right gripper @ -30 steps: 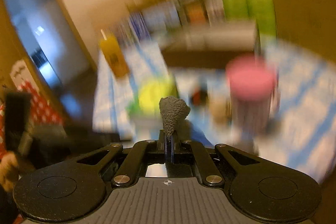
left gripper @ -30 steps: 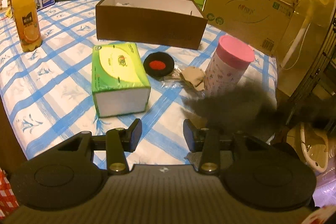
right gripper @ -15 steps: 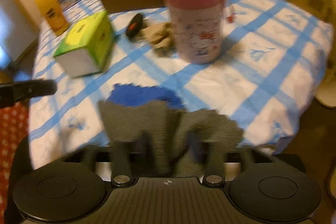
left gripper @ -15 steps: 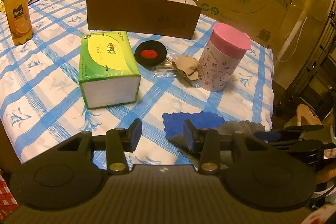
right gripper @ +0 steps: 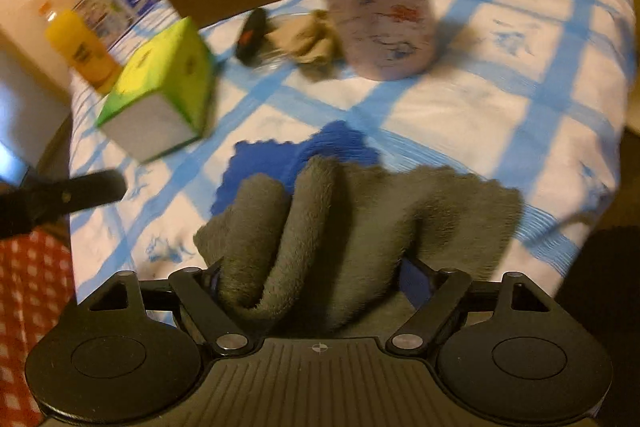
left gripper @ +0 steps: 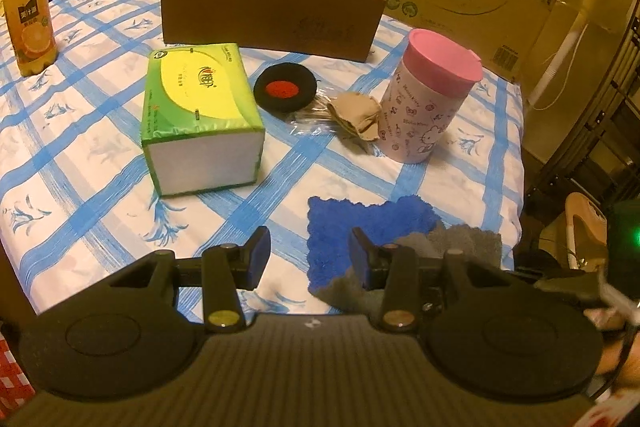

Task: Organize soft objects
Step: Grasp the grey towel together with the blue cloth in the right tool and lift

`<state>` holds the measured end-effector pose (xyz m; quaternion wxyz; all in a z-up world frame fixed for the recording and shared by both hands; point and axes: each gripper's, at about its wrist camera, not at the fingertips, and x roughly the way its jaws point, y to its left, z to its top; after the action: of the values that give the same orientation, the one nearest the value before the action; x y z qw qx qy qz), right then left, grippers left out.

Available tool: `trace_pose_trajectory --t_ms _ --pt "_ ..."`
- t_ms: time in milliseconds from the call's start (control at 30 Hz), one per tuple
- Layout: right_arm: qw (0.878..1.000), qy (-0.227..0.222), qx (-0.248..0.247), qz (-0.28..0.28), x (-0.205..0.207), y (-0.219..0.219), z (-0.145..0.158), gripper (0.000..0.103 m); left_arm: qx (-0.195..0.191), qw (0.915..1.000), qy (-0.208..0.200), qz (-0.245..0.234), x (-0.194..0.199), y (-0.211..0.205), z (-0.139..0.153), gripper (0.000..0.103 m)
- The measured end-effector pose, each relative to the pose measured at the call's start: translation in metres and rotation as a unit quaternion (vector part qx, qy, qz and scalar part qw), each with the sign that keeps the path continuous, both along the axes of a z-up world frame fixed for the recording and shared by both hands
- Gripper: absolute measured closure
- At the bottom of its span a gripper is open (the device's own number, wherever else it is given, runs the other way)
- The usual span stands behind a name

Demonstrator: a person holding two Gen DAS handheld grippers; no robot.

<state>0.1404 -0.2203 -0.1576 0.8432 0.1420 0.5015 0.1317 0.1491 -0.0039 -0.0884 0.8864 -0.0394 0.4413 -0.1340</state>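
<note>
Right tool, jaws just widened and spread, with the grey cloth bunched loose between them on the checked desk, overlapping the blue cloth just beyond; left tool half-spread and empty, blue cloth beside its right finger.

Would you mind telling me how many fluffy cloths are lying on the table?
2. A blue cloth lies flat near the table's front edge; a grey cloth lies bunched partly over it, between the open jaws of the right hand-held gripper. More may be hidden inside the brown box.
</note>
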Motion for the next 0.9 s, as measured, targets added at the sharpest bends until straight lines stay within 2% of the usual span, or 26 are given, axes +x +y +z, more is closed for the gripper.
trace_pose_trajectory --t_ms 100,167,200,233,333,567,900 --pt "0.999 -0.017 -0.030 0.021 -0.001 0.011 -0.002 0.025 0.000 1.0000 0.002 0.001 0.000 0.000 -0.002 0.065" --pt "0.998 -0.032 -0.040 0.032 -0.004 0.013 -0.001 0.043 0.000 1.0000 0.004 0.001 0.000 -0.001 -0.003 0.065" --pt "0.998 -0.040 -0.032 0.041 -0.005 0.013 0.000 0.061 0.000 1.0000 0.005 0.000 0.001 -0.001 -0.004 0.065" --pt "0.998 -0.041 -0.017 0.048 -0.004 0.013 -0.001 0.068 0.000 1.0000 0.006 -0.001 0.001 -0.002 -0.004 0.065" --pt "0.997 -0.045 -0.010 0.059 -0.004 0.012 0.001 0.080 0.001 1.0000 0.007 -0.007 0.002 -0.006 -0.005 0.066" --pt "0.998 -0.060 0.012 0.030 -0.008 -0.014 0.024 0.082 0.007 0.9998 -0.001 -0.021 0.012 -0.017 -0.001 0.066" --pt "0.991 -0.108 0.010 -0.072 0.003 -0.086 0.074 0.082 0.014 0.9980 -0.025 -0.056 0.052 -0.051 -0.001 0.066"
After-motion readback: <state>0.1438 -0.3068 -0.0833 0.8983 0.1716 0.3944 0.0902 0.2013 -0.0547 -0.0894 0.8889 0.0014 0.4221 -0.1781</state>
